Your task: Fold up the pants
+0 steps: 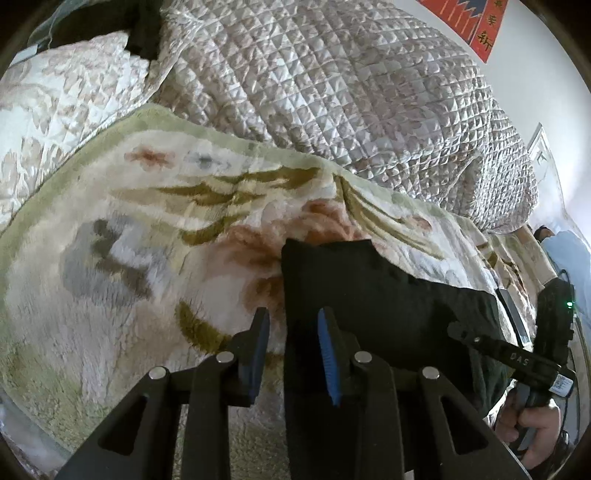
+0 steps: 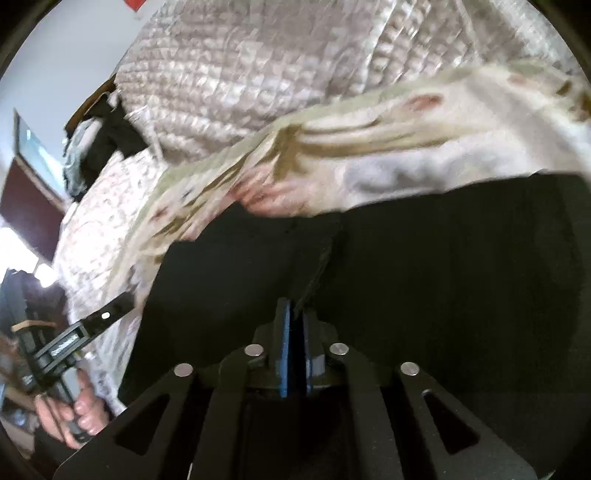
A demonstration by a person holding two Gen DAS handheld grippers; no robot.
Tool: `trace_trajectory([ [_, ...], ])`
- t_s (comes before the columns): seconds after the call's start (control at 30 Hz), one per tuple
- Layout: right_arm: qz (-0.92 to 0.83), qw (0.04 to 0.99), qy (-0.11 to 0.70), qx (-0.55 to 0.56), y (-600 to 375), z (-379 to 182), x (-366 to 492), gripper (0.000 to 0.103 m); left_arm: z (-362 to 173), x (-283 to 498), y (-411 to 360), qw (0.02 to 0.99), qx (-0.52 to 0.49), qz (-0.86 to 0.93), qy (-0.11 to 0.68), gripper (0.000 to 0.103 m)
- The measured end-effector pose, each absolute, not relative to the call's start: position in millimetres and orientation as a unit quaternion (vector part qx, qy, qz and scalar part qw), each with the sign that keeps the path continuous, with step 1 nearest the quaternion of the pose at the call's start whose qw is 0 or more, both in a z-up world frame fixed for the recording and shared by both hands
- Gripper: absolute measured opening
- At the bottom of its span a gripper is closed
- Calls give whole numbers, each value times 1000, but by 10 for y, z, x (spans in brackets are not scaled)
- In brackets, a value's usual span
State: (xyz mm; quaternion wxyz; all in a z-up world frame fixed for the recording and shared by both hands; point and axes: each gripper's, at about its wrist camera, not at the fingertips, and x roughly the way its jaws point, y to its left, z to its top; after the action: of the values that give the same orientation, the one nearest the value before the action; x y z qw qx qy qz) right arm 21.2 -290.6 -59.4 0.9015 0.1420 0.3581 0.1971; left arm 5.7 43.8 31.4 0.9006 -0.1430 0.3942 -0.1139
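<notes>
The black pants (image 1: 373, 291) lie on a floral fleece blanket (image 1: 147, 229) on the bed. My left gripper (image 1: 293, 317) is open, with its blue-padded fingers straddling the pants' left edge. In the right wrist view the pants (image 2: 443, 266) fill the lower half. My right gripper (image 2: 295, 314) is shut on a fold of the black fabric and the cloth bunches at its tips. The right gripper also shows at the right edge of the left wrist view (image 1: 458, 330), held in a hand.
A quilted silvery bedspread (image 1: 351, 92) is heaped behind the blanket. A patterned pillow (image 1: 62, 96) lies at the far left. The left gripper in a hand (image 2: 92, 325) shows at the left. A white wall with a red hanging (image 1: 476, 22) is behind.
</notes>
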Motion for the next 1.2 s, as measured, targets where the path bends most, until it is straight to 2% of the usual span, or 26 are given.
trace_trajectory([
  [0.17, 227, 909, 322, 135, -2896, -446, 125, 7, 364, 294, 256, 898, -132, -128, 400, 30],
  [0.37, 230, 891, 371, 126, -2797, -690, 290, 7, 78, 680, 59, 875, -100, -132, 455, 29],
  [0.6, 231, 900, 348, 125, -2803, -576, 265, 7, 243, 694, 133, 890, -107, -136, 421, 30],
  [0.73, 221, 901, 353, 120, -2757, -598, 402, 7, 46, 928, 134, 875, -124, -134, 449, 31],
  [0.97, 213, 902, 359, 109, -2767, -611, 342, 7, 133, 773, 136, 889, -120, -125, 425, 32],
  [1.2, 209, 913, 342, 76, -2759, -567, -121, 7, 278, 159, 14, 903, -81, -132, 400, 32],
])
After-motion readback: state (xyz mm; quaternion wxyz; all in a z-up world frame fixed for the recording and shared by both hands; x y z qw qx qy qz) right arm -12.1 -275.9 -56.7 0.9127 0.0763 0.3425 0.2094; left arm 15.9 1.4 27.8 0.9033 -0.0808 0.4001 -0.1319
